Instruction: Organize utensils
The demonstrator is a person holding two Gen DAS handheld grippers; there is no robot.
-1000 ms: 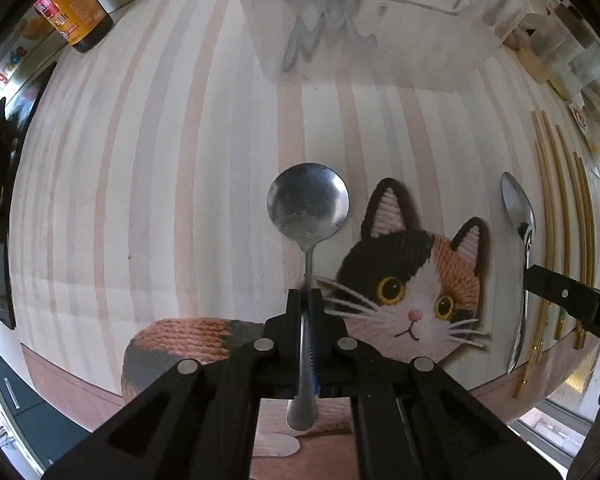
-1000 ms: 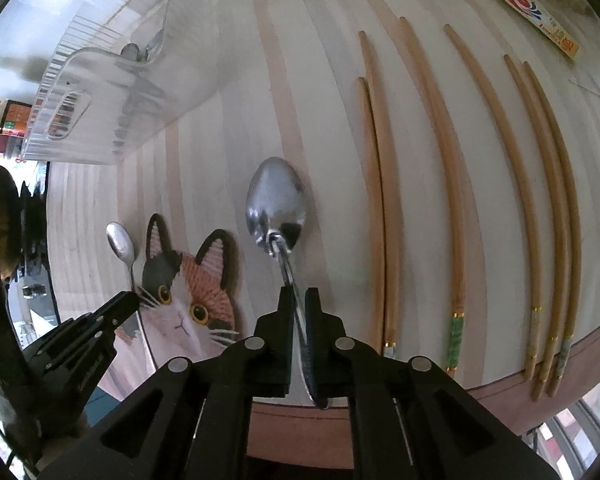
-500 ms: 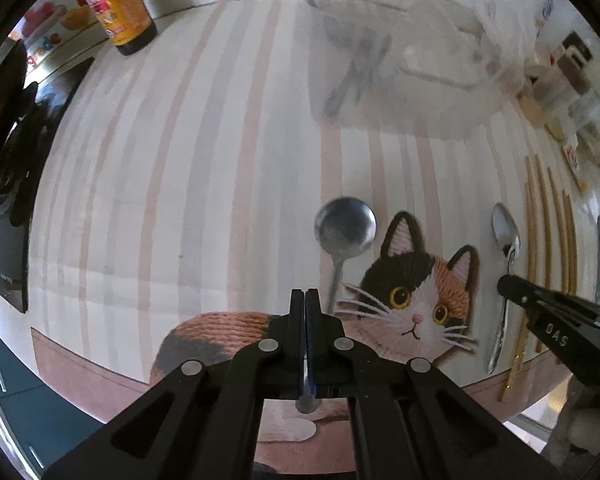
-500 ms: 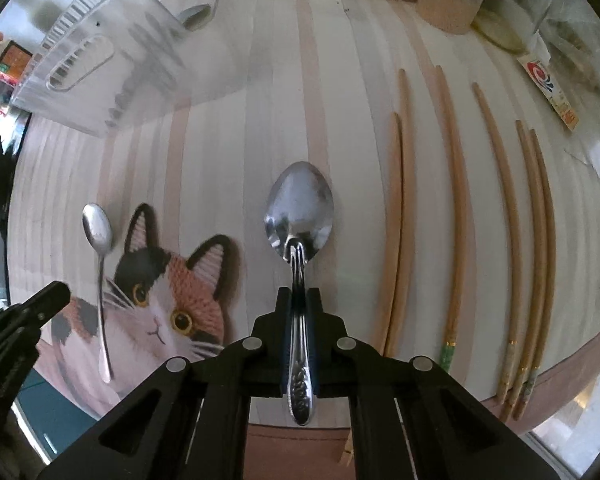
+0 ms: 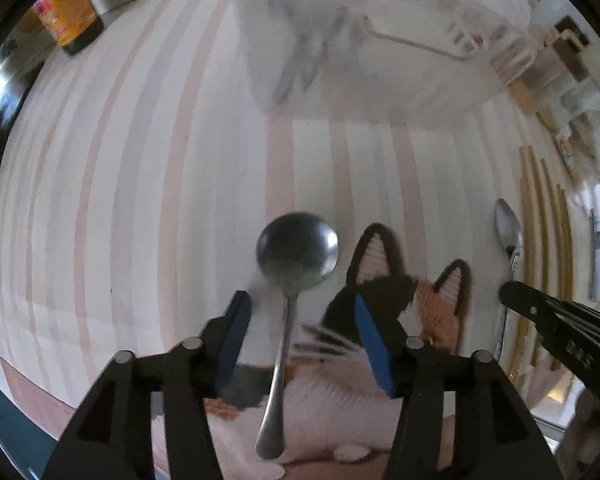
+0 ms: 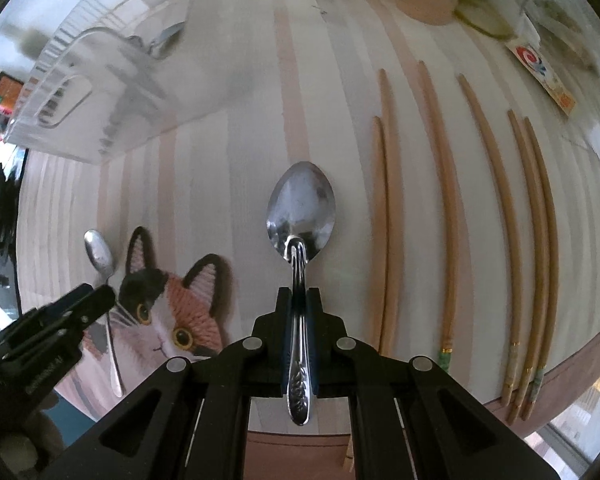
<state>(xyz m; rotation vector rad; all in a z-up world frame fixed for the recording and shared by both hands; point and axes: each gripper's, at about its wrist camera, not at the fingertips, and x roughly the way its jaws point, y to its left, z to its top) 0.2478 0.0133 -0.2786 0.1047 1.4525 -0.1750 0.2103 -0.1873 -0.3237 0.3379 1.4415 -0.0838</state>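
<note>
Left tool (image 5: pixel 300 334): jaws opening, a round-bowled spoon (image 5: pixel 296 256) between the blue pads, neither pad touching it; its handle end lies over the cat-shaped mat (image 5: pixel 384 360) at the table's (image 5: pixel 140 200) near edge. Right tool (image 6: pixel 298 320): clenched on the patterned handle of an oval-bowled spoon (image 6: pixel 301 210), bowl pointing toward the far edge. Spoons outside the container: two. Chopsticks (image 6: pixel 448 208): six, lying loose in a row toward the table's right edge. Clear plastic container (image 6: pixel 100 92): one, toward the far edge, holding several metal utensils; count blurred, cannot tell.
</note>
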